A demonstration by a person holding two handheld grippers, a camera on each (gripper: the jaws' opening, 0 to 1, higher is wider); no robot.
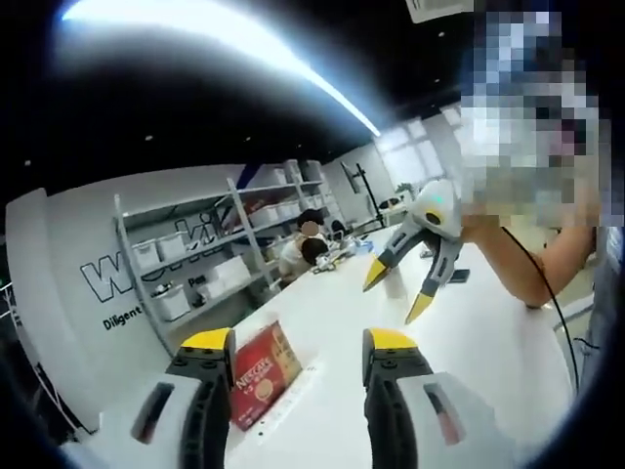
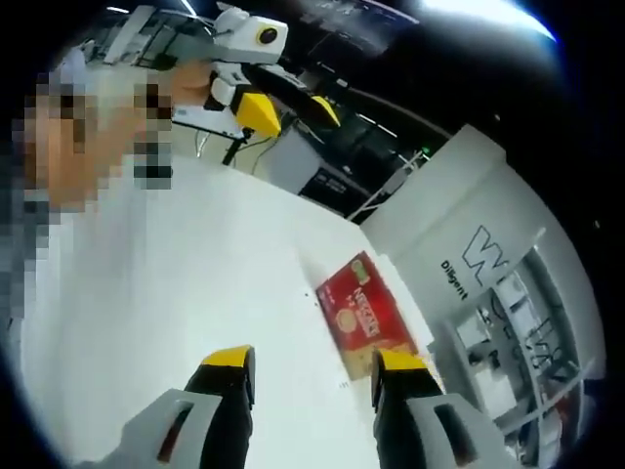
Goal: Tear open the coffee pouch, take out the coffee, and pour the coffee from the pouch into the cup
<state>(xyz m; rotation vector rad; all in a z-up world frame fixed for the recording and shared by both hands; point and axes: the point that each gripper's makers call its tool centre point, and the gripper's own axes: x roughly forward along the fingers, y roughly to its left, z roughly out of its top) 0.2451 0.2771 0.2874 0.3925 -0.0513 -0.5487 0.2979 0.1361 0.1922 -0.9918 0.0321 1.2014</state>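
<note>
Red coffee pouch [image 1: 264, 376] lies flat on the white worktop [image 1: 488, 342], close to its edge. The left tool [image 1: 298, 342] and right tool [image 2: 312, 363] both hang above it, jaws apart and empty, neither touching it.

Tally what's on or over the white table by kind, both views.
Red rectangular coffee box: 1
White paper cup: 1
Small dark flat object, too small to identify: 1
Yellow-tipped white handheld tools: 2, left tool, right tool
Total: 5
</note>
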